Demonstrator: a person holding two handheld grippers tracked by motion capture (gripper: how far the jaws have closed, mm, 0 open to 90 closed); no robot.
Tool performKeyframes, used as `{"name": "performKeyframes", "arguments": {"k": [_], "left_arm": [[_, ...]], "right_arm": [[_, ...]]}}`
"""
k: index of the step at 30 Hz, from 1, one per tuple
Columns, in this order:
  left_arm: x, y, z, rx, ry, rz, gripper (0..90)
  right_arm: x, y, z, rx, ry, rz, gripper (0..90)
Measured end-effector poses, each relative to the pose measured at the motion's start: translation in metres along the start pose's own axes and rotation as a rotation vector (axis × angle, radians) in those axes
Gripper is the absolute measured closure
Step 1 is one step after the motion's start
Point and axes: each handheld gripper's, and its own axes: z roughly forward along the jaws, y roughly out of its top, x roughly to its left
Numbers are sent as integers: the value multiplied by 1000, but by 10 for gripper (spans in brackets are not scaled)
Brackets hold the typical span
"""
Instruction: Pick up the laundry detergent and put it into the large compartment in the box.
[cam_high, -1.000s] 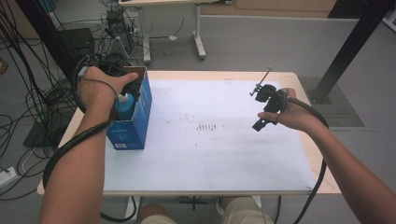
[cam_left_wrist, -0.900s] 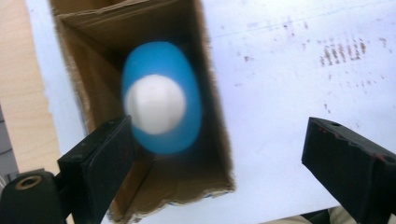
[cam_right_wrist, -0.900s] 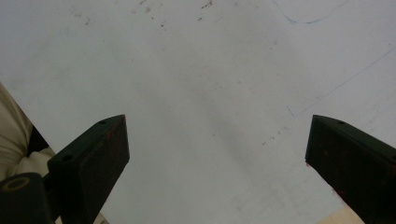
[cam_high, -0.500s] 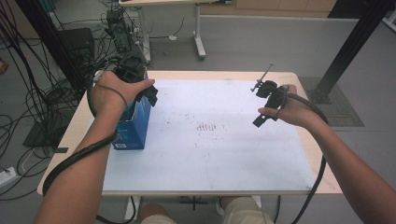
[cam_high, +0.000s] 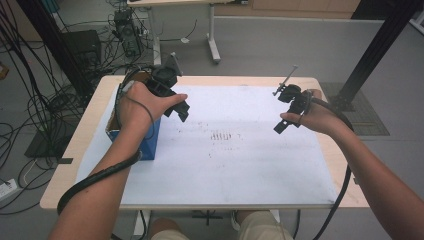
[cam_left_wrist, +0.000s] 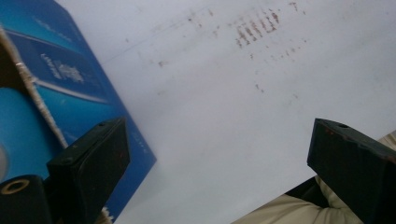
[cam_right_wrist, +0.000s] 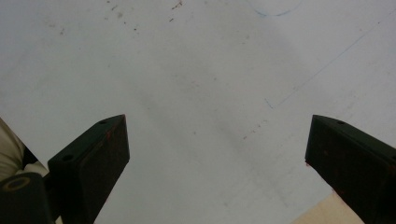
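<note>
Noting the risks at this instant. We see the left gripper (cam_high: 172, 97) held above the counter's white sheet (cam_high: 240, 160), just right of the open-topped blue cardboard box (cam_high: 150, 142), which stands at the left side of the counter (cam_high: 75, 150). In the left gripper view its jaws stand wide apart with nothing between them, and the box wall (cam_left_wrist: 70, 88) lies just beside the left-hand jaw. The right gripper (cam_high: 292, 107) hangs over the right side of the sheet, well apart from the box; in its own view the jaws are likewise spread and empty.

Risks as we judge them:
- A jaw could clip the box's torn upper rim if the left gripper drops back toward it off-line, tipping or sliding the light box toward the left edge.
- The thick black cable (cam_high: 95, 180) trailing under the left forearm could snag the box's near corner and drag it.
- Box contents are not readable from here, so grip depth would be a guess.
</note>
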Motion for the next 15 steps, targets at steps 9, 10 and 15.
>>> {"name": "performKeyframes", "arguments": {"k": [9, 10, 15], "left_arm": [[-15, 2, 9, 12, -15, 54, 64], [-16, 2, 10, 14, -14, 60, 65], [-20, 3, 11, 19, -21, 74, 65]], "right_arm": [[-3, 0, 0, -5, -2, 18, 65], [-3, 0, 0, -5, -2, 17, 65], [-2, 1, 0, -5, -2, 18, 65]]}}
